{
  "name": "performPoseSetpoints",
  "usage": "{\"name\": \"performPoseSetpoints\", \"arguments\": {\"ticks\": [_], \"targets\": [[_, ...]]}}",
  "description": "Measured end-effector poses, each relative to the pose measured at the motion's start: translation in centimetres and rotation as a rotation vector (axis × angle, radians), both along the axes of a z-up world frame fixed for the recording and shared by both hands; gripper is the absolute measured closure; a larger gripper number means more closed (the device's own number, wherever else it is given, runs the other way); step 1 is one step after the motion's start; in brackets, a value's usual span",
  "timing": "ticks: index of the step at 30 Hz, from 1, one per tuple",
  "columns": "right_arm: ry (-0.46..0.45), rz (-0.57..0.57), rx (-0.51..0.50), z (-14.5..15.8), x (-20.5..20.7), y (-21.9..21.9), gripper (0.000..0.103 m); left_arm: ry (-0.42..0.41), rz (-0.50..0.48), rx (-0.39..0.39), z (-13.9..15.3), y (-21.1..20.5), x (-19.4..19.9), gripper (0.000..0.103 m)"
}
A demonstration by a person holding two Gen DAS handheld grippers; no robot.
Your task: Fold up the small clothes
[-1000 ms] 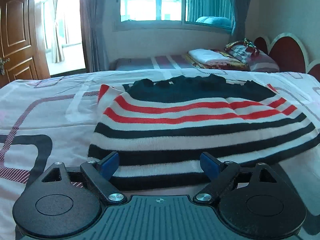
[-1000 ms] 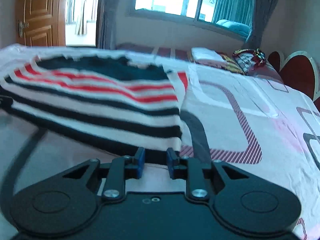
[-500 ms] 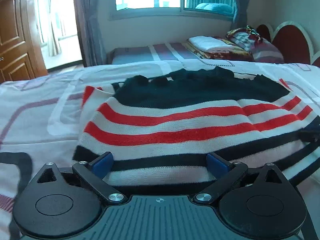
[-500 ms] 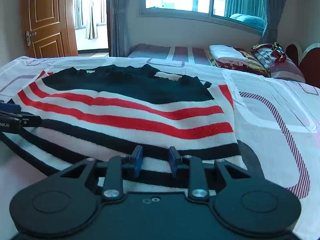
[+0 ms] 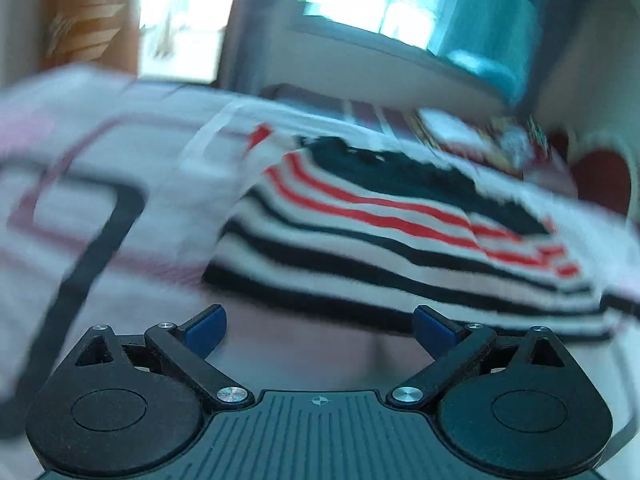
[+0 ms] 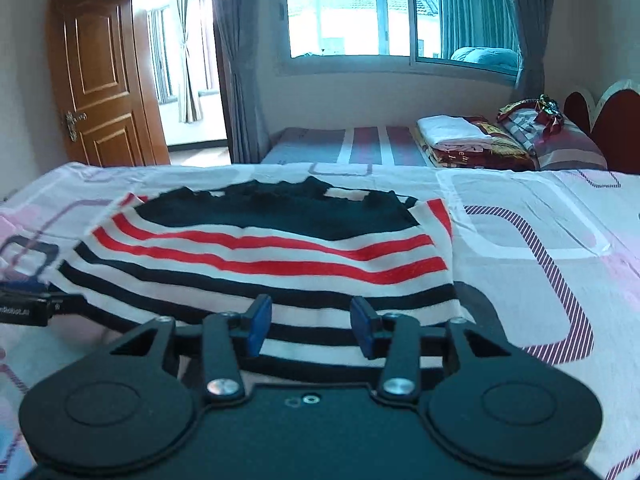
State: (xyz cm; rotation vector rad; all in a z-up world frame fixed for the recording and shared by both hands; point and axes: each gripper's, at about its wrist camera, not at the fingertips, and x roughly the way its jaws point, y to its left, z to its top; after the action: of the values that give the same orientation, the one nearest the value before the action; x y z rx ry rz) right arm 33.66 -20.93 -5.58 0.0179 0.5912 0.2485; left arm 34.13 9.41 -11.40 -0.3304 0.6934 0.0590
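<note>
I hold the left gripper (image 5: 320, 326) wide apart and empty while the right gripper (image 6: 311, 326) opens, releasing the striped sweater (image 6: 264, 256) at frame centre.

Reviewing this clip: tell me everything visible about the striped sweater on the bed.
The striped sweater is a small knit garment that looks soft, with a dark navy panel at the far end, then red-and-white stripes, then black-and-white stripes toward the near hem. It lies flat and folded on the patterned bedsheet, with a sleeve edge tucked along its right side. The right gripper hangs over the near hem, jaws opening, pads off the cloth. The left gripper is wide open, short of the hem, with nothing between its fingers.
</note>
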Motion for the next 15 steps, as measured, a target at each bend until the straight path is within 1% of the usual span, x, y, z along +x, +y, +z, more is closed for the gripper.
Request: {"name": "performPoseSetpoints", "arguments": {"ticks": [2, 3, 4, 6, 9, 13, 15], "targets": [[0.001, -0.002, 0.014, 0.1, -0.3, 0.0, 0.061, 0.004, 0.038, -0.097, -1.4, 1.3, -0.4, 0.004], [0.005, 0.002, 0.015, 0.1, -0.4, 0.2, 0.061, 0.013, 0.060, -0.166, -2.2, 2.1, -0.3, 0.005], [0.008, 0.007, 0.012, 0.1, -0.4, 0.5, 0.061, -0.021, 0.079, -0.209, -2.7, 2.5, -0.4, 0.005], [0.007, 0.020, 0.005, 0.2, -0.5, 1.0, 0.061, -0.048, 0.109, -0.285, -3.2, 3.4, -0.2, 0.005], [0.002, 0.038, 0.006, 0.3, -0.3, 1.5, 0.061, -0.075, 0.134, -0.365, -3.8, 4.2, 0.8, 0.005], [0.005, 0.043, 0.020, 0.3, 0.6, 1.6, 0.061, -0.096, 0.140, -0.432, -4.3, 4.7, 2.5, 0.005], [0.011, 0.041, 0.028, 0.2, 1.1, 1.6, 0.061, -0.103, 0.123, -0.466, -4.5, 4.9, 3.5, 0.005]]}}
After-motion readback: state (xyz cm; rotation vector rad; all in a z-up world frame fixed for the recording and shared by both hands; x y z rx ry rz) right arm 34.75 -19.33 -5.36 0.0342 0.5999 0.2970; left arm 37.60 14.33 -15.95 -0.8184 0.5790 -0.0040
